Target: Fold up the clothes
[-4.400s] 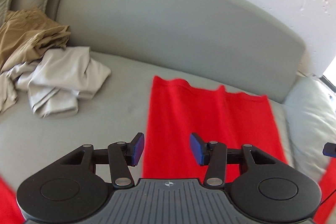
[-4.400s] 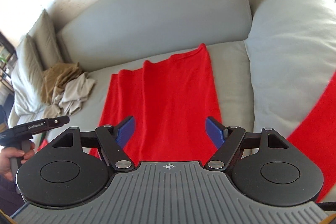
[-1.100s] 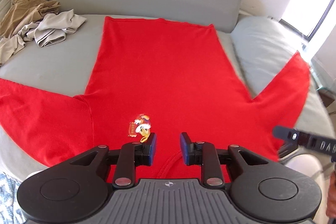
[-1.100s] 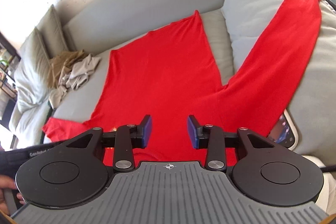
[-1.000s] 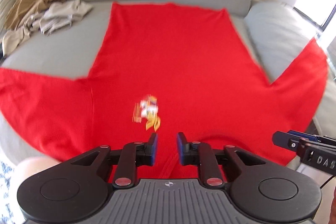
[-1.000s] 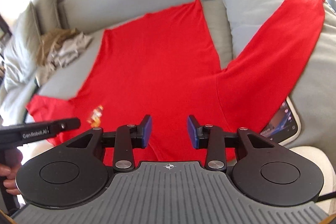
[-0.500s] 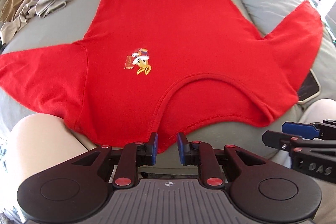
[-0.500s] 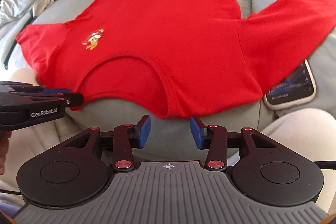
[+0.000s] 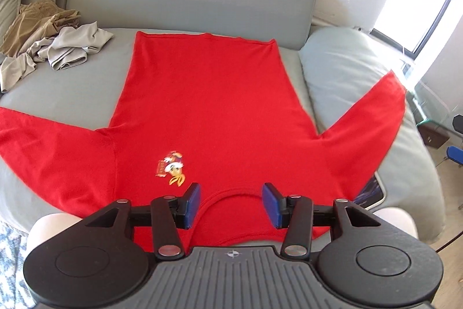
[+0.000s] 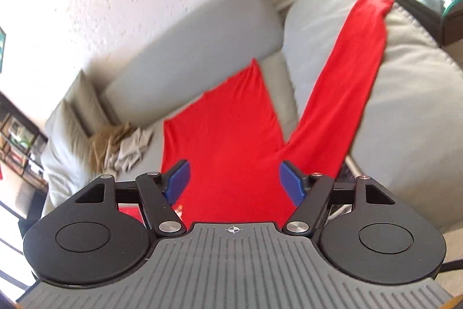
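Observation:
A red long-sleeved shirt lies spread flat on the grey sofa, collar toward me, a small cartoon print on its chest. One sleeve drapes over the right cushion, the other reaches off to the left. My left gripper hangs above the collar, its jaws opening, nothing between them. My right gripper is tilted above the shirt's right side, jaws opening wide and empty. A blue pad of the right gripper shows at the right edge of the left wrist view.
A crumpled pile of tan and beige clothes lies at the sofa's back left. A phone lies by the right sleeve at the seat's front edge. The person's knees sit below the shirt. A window and a glass table are at the right.
Both grippers have let go of the shirt's collar edge, opened and lifted away. The right one has swung up and rolled. The shirt now lies flat by itself.

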Action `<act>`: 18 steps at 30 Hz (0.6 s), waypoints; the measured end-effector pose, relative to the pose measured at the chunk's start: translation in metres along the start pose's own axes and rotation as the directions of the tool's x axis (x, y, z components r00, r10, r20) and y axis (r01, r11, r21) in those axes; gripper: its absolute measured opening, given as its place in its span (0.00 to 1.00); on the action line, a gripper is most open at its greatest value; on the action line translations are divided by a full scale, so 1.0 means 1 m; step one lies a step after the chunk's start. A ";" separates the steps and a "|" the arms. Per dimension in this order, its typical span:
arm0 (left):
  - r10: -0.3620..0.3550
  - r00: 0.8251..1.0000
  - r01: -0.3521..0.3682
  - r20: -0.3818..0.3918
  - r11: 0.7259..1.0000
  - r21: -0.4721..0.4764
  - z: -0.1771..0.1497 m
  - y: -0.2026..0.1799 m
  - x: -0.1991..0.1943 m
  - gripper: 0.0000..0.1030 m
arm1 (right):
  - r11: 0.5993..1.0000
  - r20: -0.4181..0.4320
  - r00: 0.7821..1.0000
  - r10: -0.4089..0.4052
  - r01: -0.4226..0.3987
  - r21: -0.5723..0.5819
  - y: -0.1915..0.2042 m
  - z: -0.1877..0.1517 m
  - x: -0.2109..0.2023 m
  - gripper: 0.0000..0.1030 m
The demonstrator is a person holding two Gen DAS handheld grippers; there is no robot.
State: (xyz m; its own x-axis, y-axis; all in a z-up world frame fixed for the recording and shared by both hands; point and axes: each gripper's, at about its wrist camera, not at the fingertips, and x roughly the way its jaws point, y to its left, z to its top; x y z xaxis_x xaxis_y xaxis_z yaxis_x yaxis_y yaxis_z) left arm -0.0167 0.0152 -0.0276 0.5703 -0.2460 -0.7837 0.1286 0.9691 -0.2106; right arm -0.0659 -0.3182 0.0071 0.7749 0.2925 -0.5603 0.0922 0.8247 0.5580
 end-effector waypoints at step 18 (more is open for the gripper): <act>-0.130 0.985 0.135 -0.111 0.990 0.042 0.031 -0.079 0.102 0.47 | 0.929 0.133 0.922 -0.364 0.349 0.122 -0.129 0.134 0.031 0.69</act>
State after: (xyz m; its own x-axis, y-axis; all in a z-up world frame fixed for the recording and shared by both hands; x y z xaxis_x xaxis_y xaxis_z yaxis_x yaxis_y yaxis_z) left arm 0.0559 -0.0853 -0.0728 0.4553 -0.3706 -0.8095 0.2384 0.9268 -0.2902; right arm 0.0294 -0.4807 -0.0007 0.7639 -0.0947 -0.6384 0.4326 0.8092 0.3976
